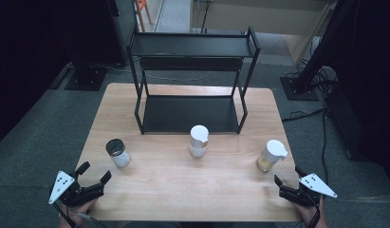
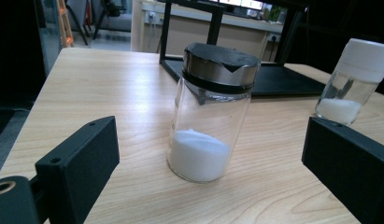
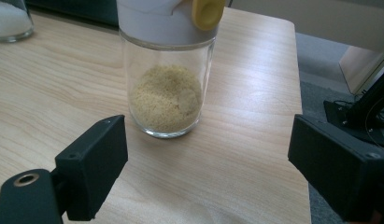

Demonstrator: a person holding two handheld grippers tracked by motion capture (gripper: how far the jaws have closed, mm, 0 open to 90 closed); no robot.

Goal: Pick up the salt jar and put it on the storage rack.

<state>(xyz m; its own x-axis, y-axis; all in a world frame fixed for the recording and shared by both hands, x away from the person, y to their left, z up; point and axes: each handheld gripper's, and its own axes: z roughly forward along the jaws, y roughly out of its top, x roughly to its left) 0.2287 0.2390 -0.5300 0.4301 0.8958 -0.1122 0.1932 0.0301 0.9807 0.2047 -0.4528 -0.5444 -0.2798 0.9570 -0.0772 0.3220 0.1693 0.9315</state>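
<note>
Glass jars (image 1: 118, 153) (image 1: 271, 155) stood upright, looking smooth, breakable, best gripped mid-body; both grippers (image 1: 94, 182) (image 1: 286, 182) waited with jaws apart.

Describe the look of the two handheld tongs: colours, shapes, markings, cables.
Both are matt black. The left tongs and right tongs each end in two blocky, flat-faced jaws with small screw holes. Each carries a grey three-cornered plate on top, marked with small dark dots. A thin cable trails from the left one toward the table edge. A round brass-coloured fitting sits at the base of each set of jaws.
</note>
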